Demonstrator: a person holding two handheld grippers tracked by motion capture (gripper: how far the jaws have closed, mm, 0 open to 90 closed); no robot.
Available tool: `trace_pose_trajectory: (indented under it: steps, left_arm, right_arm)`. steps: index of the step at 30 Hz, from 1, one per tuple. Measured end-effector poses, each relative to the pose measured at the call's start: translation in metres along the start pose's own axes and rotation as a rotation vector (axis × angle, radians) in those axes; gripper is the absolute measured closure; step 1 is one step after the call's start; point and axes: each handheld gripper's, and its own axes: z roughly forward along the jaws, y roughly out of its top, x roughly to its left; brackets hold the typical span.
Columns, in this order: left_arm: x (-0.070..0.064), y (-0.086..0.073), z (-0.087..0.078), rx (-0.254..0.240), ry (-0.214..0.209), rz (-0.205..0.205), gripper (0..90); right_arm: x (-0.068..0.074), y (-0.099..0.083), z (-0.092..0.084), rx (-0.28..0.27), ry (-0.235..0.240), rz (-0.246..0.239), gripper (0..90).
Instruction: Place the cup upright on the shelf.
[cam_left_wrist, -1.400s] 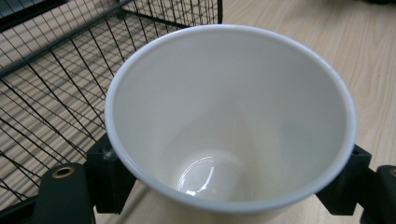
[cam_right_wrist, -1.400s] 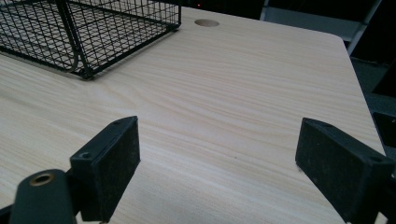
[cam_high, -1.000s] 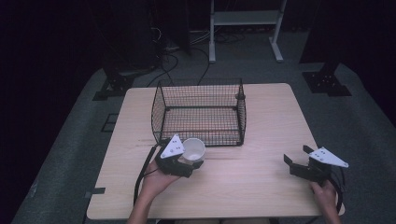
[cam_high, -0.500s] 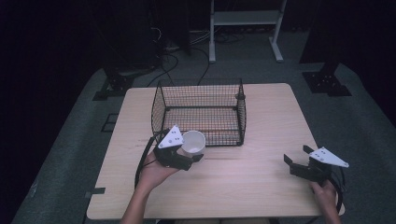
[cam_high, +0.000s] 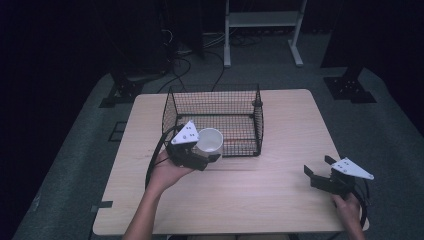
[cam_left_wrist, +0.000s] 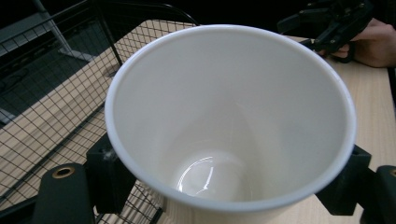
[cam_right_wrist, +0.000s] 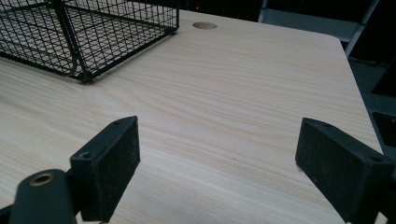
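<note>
Left gripper (cam_high: 202, 156) is clamping a white cup (cam_high: 209, 141), mouth facing up, long axis near upright, at the wire basket's (cam_high: 215, 102) front left corner above the counter (cam_high: 260, 185); right gripper (cam_high: 320, 172) is resting spread wide, nothing between, near the counter's right edge.

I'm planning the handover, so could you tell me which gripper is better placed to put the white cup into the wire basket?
The left. The left gripper is shut on the white cup right at the wire basket's front wall. The right gripper sits open and empty near the table's right edge, far from both.
</note>
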Motion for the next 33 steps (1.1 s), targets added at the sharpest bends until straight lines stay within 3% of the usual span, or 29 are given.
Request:
trace_pose_trajectory:
  steps: [15,33]
  left_arm:
    - [0.022,0.017,-0.001,0.0,0.024,0.001,20.9]
    - [0.048,0.042,0.005,0.006,0.003,0.013,20.9]
  right_arm:
    - [-0.001,0.0,-0.001,-0.004,0.001,0.009,13.0]
    - [-0.001,0.0,0.0,-0.004,-0.001,0.008,13.0]
